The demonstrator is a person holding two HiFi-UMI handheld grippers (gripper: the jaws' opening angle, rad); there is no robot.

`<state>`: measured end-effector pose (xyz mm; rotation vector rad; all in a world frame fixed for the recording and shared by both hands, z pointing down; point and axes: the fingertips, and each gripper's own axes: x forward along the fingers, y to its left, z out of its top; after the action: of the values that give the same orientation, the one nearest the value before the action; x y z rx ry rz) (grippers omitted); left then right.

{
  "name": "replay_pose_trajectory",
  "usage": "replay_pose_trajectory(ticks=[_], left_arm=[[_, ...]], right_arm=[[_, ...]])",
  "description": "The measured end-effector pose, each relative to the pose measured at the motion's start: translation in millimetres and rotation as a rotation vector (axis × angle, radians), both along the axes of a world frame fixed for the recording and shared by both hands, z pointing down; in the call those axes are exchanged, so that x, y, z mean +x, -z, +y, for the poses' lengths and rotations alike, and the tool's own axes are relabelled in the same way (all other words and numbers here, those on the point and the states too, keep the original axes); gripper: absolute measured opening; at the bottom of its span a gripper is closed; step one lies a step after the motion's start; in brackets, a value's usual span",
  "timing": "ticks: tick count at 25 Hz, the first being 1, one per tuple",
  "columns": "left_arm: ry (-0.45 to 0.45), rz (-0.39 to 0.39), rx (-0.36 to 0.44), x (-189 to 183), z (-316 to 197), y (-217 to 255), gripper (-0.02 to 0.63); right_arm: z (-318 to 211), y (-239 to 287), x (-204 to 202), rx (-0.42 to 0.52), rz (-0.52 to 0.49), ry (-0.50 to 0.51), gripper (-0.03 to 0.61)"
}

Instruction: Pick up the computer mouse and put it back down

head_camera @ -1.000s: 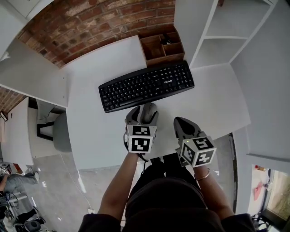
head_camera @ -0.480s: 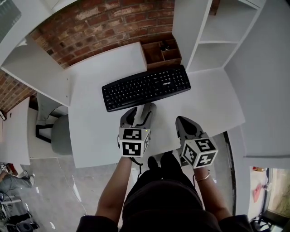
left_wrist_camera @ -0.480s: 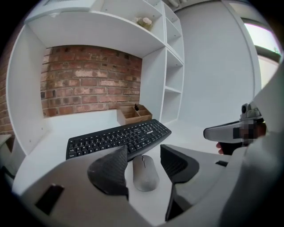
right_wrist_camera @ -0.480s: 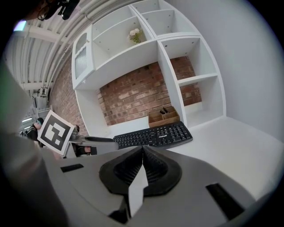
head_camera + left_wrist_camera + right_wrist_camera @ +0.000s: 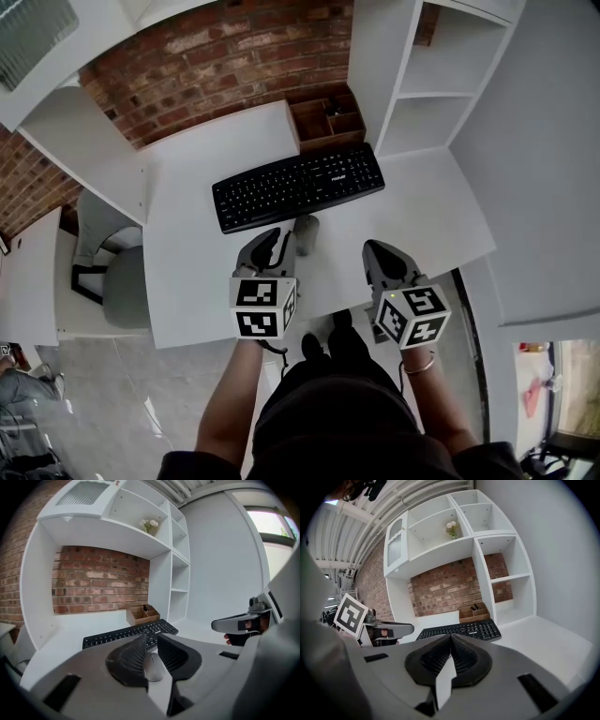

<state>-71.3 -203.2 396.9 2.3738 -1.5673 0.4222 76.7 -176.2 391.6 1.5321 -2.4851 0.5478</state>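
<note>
A grey computer mouse (image 5: 306,232) lies on the white desk (image 5: 187,272) just in front of the black keyboard (image 5: 298,186). My left gripper (image 5: 281,234) hovers to its near left, apart from it. Its jaws are closing, with a narrow gap left between them. In the left gripper view the mouse (image 5: 153,666) shows through that gap, down on the desk beyond the left gripper (image 5: 151,637), with no pad touching it. My right gripper (image 5: 373,246) hangs over the desk's front edge further right. In the right gripper view the right gripper (image 5: 451,635) is shut with nothing in it.
A wooden organiser (image 5: 328,117) stands behind the keyboard against the brick wall. White shelving (image 5: 422,75) rises at the desk's right, and a grey chair (image 5: 112,272) stands to the left. The person's legs are below the front edge.
My left gripper has lifted and drawn back from the mouse, and its jaws have narrowed from wide around the mouse. The mouse stays on the desk. The right gripper has risen a little.
</note>
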Motion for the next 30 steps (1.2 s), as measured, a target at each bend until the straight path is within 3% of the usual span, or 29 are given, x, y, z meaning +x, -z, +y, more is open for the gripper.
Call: replay_pose_trajectory(ticks=[8, 19, 30], left_arm=[[0.020, 0.030, 0.060, -8, 23, 19, 0.011], [0.018, 0.079, 0.111, -9, 44, 39, 0.009], [0.027, 0.064, 0.131, -6, 51, 48, 0.009]], right_arm=[[17, 18, 10, 0.064, 0.003, -0.032, 0.005], [27, 35, 26, 0.116, -0.010, -0.060, 0.003], [27, 43, 33, 0.149, 0.011, -0.040, 0.003]])
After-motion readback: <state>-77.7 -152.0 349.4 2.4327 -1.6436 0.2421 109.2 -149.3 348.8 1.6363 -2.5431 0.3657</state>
